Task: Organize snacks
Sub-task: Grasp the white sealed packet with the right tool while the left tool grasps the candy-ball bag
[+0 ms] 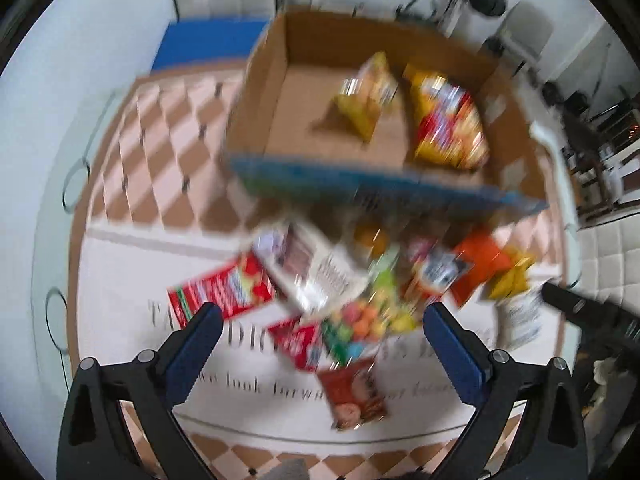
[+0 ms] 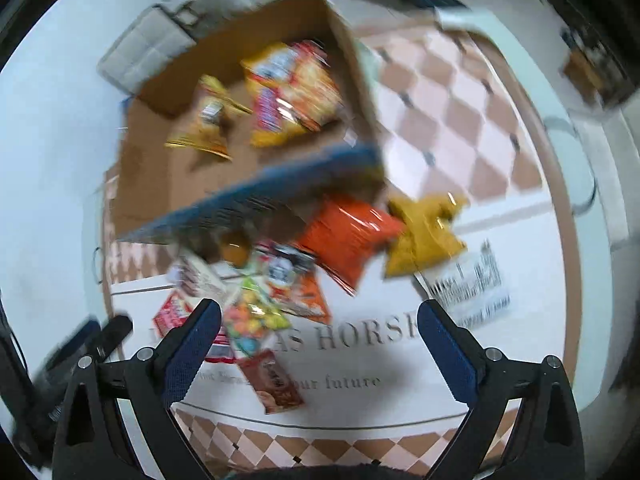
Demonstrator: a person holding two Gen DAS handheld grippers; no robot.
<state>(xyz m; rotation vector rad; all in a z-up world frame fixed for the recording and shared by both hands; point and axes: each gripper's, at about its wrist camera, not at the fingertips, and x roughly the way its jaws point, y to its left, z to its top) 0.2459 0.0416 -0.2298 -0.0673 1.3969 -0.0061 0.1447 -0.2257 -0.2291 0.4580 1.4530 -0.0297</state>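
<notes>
Cardboard box (image 1: 276, 92) sits on your checkered mat (image 1: 160, 148), two yellow snack bags (image 1: 448, 120) already inside. Loose snack pile (image 1: 352, 288) lies just in front of it. Your left gripper (image 1: 322, 322) and right gripper (image 2: 318, 322) both hang spread wide above the pile, nothing between the jaws.

Open cardboard box (image 1: 276, 92) with blue front edge holds two snack bags: small yellow bag (image 1: 368, 92) standing tilted, bigger yellow-red bag (image 1: 448, 120) lying beside it. In front of box, loose pile on the mat: orange bag (image 2: 348, 232), mustard-yellow bag (image 2: 424, 232), red packet (image 1: 220, 288), white box (image 1: 316, 268), colourful candy pack (image 1: 360, 320), brown packet (image 1: 354, 392) nearest. All blurred.
</notes>
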